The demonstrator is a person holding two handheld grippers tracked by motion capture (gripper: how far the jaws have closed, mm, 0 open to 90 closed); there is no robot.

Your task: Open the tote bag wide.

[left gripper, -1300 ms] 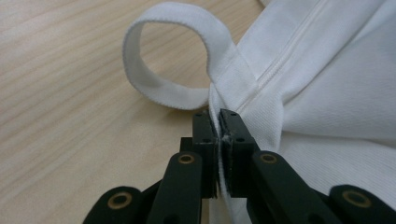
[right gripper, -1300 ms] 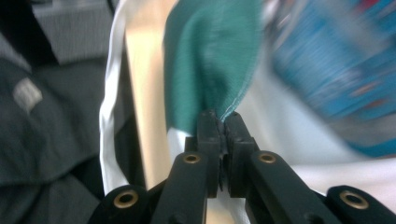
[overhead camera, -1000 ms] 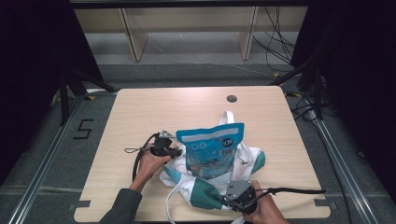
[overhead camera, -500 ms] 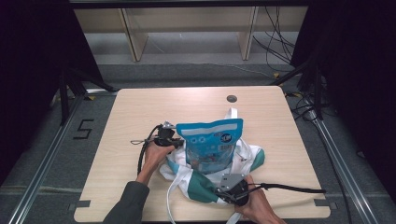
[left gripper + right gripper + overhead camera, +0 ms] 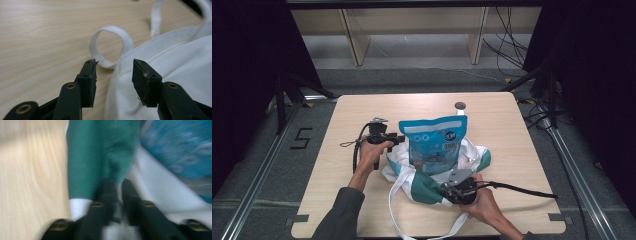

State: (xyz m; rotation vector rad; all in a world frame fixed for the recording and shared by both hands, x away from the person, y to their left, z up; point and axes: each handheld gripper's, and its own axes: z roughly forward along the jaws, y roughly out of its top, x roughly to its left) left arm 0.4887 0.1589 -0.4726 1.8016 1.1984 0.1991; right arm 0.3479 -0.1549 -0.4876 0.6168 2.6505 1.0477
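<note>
A blue snack pouch [image 5: 433, 142] stands upright inside a white and green cloth bag [image 5: 476, 159] at the middle of the table. My left gripper [image 5: 400, 139] is at the bag's left edge. It is open, with the white fabric hem [image 5: 125, 82] lying between its fingertips [image 5: 89, 72]. A white strap loop [image 5: 110, 47] curls just beyond them. My right gripper [image 5: 451, 192] is at the bag's near side, shut on a green fold [image 5: 105, 157] of the bag. The pouch [image 5: 175, 150] shows blurred to its right.
The wooden table [image 5: 512, 125] has a small dark round disc [image 5: 460, 105] near its far edge. A long white strap [image 5: 398, 200] trails from the bag toward the near edge. Cables run off from both grippers. Shelf legs stand on the floor beyond the table.
The pouch has risen more upright and shifted slightly left. My right gripper has moved left and farther in with the green fabric. My left gripper has edged away from me along the bag's left edge.
</note>
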